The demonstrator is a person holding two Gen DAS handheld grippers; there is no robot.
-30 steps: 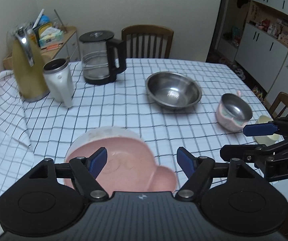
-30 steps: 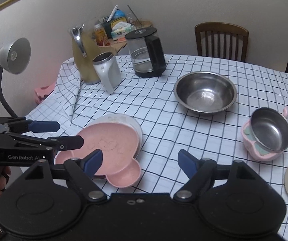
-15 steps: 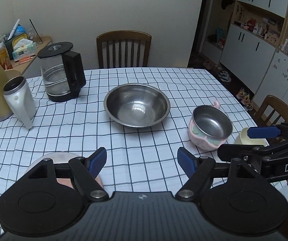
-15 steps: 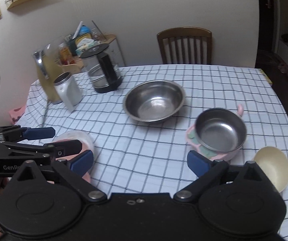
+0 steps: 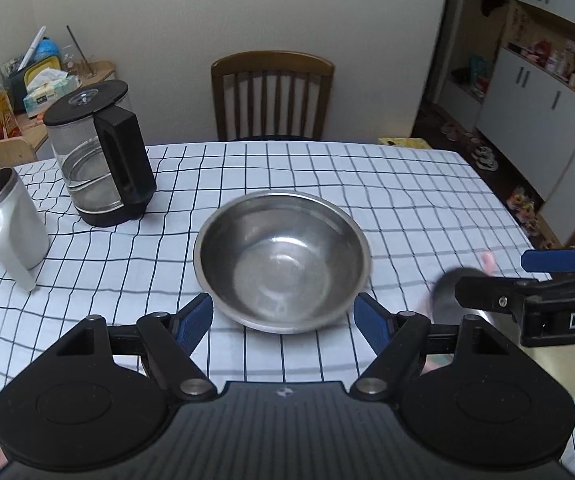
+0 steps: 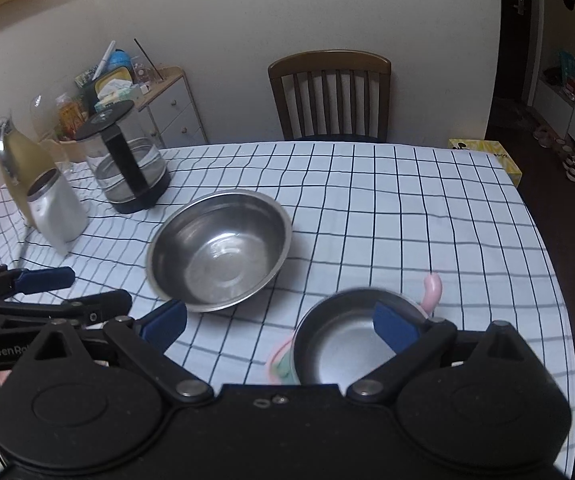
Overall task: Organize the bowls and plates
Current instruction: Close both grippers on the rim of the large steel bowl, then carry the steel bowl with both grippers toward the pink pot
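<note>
1. Mid-table, the steel bowl (image 5: 283, 264) sits upright and shiny, with bare checked cloth (image 5: 407, 192) all round.
2. My left gripper (image 5: 283, 320) and right gripper (image 6: 281, 322) both gape, holding nothing.

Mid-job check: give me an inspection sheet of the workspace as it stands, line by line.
Surface: table under a checked tablecloth, rumpled near the kettle.
Job's things: large steel bowl upright, empty, mid-table; small steel bowl in a pink holder at the near right; cream bowl mostly hidden at the right edge.
Clutter: glass kettle, silver tumbler, yellow-green jug, all at the table's left.
Grippers: left gripper open, just short of the large steel bowl; right gripper open wide over the small steel bowl, holding nothing.
Cables: nothing seen.
Surroundings: wooden chair behind the table, side cabinet with odds and ends, white cupboards on the right.
</note>
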